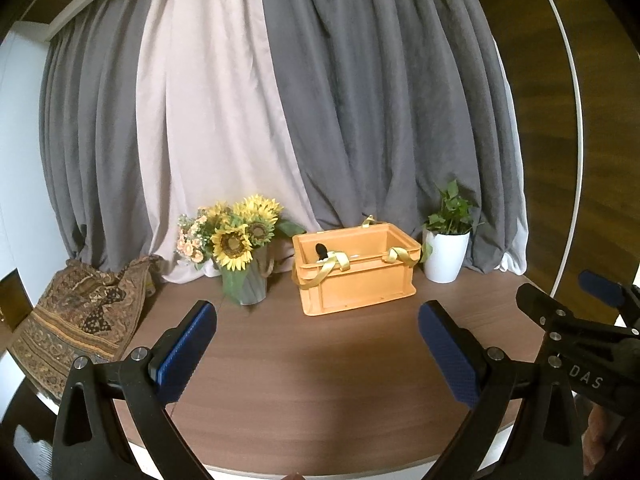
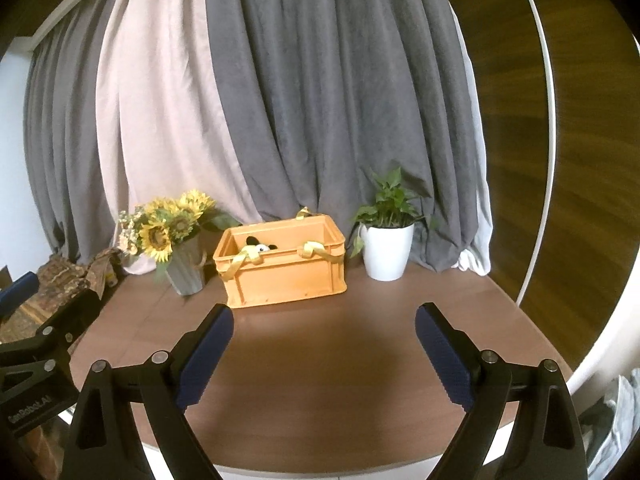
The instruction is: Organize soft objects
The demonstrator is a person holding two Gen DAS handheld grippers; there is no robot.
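One orange crate (image 1: 354, 276) sits on one round table (image 1: 320, 380), with one toy (image 2: 260, 246) showing inside it and yellow ribbon loops (image 1: 334, 266) over its rim at three spots. Left of the crate is one sunflower vase (image 1: 240, 256) and one patterned cloth (image 1: 76, 320). Right of the crate is one potted plant (image 1: 446, 240); two grippers, left (image 1: 318, 354) and right (image 2: 324, 354).

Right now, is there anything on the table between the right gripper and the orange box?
No. In the right wrist view, only bare brown table lies between the open right gripper and the orange box.
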